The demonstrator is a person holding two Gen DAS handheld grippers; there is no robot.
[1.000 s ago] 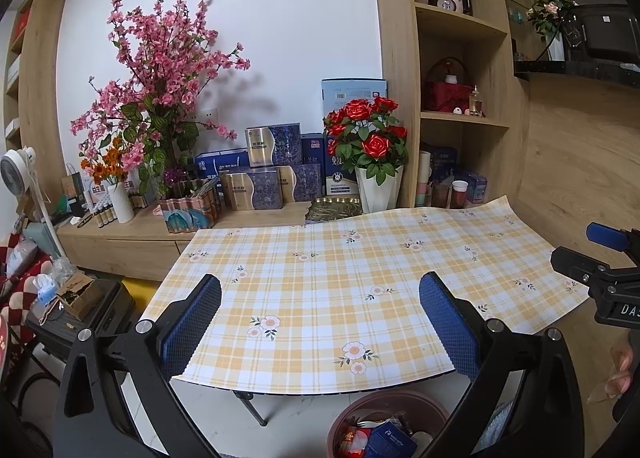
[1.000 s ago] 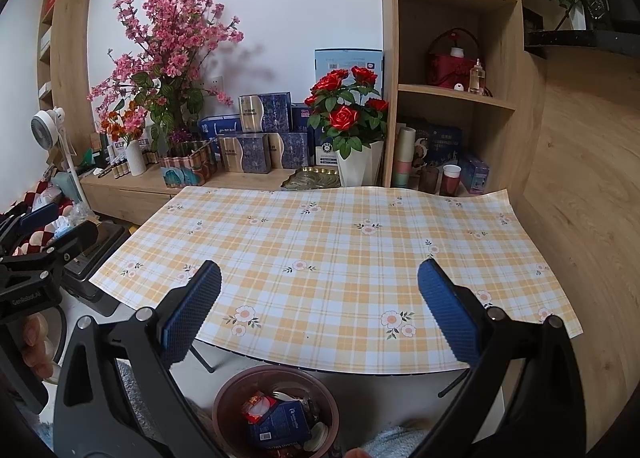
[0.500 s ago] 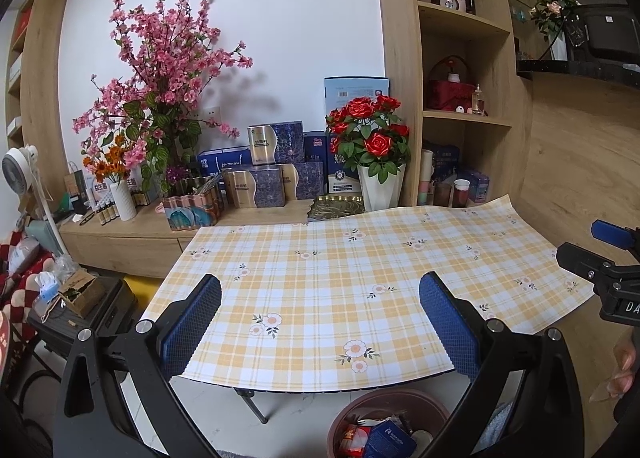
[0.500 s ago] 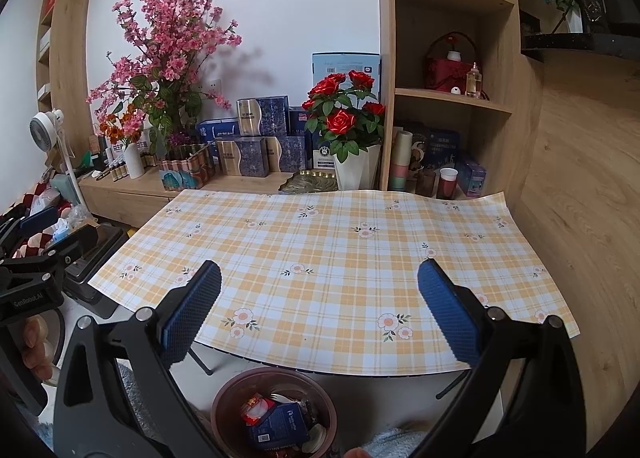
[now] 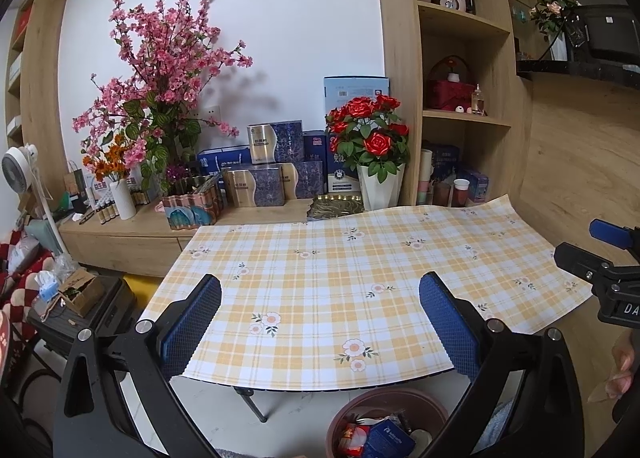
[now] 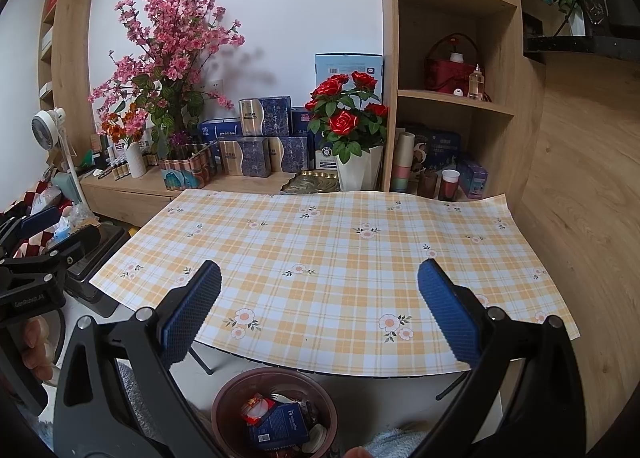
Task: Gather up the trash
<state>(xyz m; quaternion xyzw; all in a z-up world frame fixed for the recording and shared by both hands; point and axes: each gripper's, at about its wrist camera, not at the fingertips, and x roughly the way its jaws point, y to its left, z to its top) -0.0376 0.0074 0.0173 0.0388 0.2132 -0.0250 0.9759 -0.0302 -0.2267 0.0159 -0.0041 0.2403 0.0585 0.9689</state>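
Both grippers hang over the near edge of the table (image 5: 520, 242), the left gripper (image 5: 320, 322) and the right gripper (image 6: 320, 318) each with blue fingers (image 6: 192, 310) spread wide apart and holding nothing. No trash shows on the checked cloth; the collected pieces, a blue packet (image 6: 280, 426) and a red wrapper (image 6: 256, 410) among them, lie in the brown bin (image 6: 224, 414) on the floor below the table edge. By my judgement the task is near done, so the main risk is a needless move: a low sweep could catch the loose, overhanging cloth and drag it, or knock the bin over and spill it. Wide fingers reaching far back could also strike the rose pot (image 5: 380, 186) behind the table
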